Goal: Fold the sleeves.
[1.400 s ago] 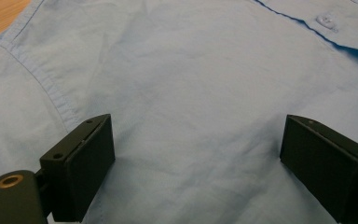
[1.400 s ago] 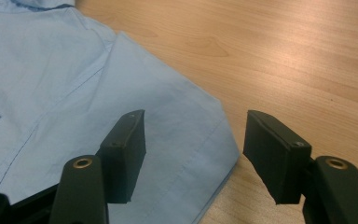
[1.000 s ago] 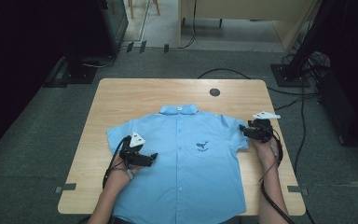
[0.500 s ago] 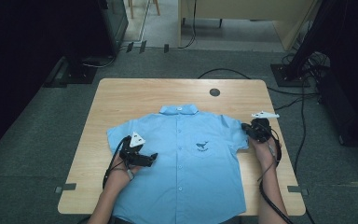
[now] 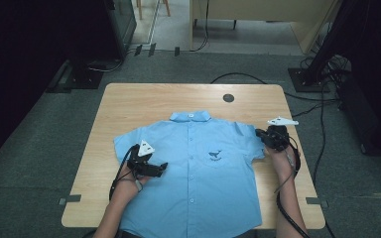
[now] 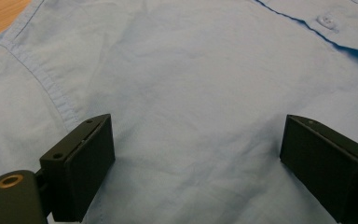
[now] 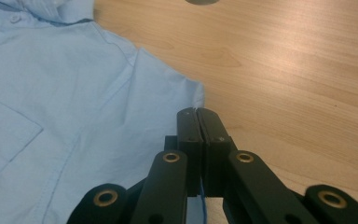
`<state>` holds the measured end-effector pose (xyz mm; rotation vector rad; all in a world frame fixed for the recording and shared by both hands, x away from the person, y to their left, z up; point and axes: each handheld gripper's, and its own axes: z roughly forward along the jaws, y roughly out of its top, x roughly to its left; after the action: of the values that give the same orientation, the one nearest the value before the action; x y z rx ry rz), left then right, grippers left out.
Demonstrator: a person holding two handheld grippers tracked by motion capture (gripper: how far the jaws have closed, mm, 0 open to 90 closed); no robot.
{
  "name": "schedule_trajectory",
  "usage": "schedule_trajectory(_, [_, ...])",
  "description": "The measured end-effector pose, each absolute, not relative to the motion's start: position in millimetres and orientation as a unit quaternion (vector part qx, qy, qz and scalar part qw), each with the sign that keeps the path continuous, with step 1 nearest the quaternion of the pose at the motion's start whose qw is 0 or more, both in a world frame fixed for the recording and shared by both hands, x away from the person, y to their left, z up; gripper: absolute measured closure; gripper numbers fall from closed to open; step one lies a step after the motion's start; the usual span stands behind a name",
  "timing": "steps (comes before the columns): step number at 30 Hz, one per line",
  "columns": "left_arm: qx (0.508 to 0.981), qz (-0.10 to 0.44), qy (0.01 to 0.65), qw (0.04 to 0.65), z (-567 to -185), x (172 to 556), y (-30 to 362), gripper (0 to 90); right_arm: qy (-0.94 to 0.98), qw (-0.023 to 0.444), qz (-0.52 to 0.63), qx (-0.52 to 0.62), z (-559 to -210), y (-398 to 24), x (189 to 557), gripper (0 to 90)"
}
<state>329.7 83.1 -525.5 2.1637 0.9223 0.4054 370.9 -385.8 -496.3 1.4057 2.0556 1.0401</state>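
A light blue shirt (image 5: 198,168) lies flat and face up on the wooden table (image 5: 129,106), its collar toward the far edge and its hem hanging at the person's side. The left gripper (image 5: 159,169) rests on the chest part of the shirt, near the left sleeve seam, with its jaws standing wide apart and only smooth cloth between them – it presses nothing, and probably it serves to keep the body of the shirt flat while the other hand works. The right gripper (image 5: 264,136) is at the end of the right sleeve (image 7: 168,93), and in the right gripper view its jaws have just closed fully together; a thin blue edge of cloth shows between the pads low in that view, so it seems to pinch the sleeve hem. The grip is placed at the outer edge of the sleeve, which is the natural place to take it for folding inward over the front. The fold itself is not yet made – the sleeve is spread out to the side, beside the bare wood.
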Motion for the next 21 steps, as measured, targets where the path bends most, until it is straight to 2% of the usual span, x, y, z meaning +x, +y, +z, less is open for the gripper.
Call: schedule_trajectory(21, [0.843,0.158,0.359,0.368,-526,330,83,9.9,0.755,0.234,0.404,0.460,-455,-355,353,88.6])
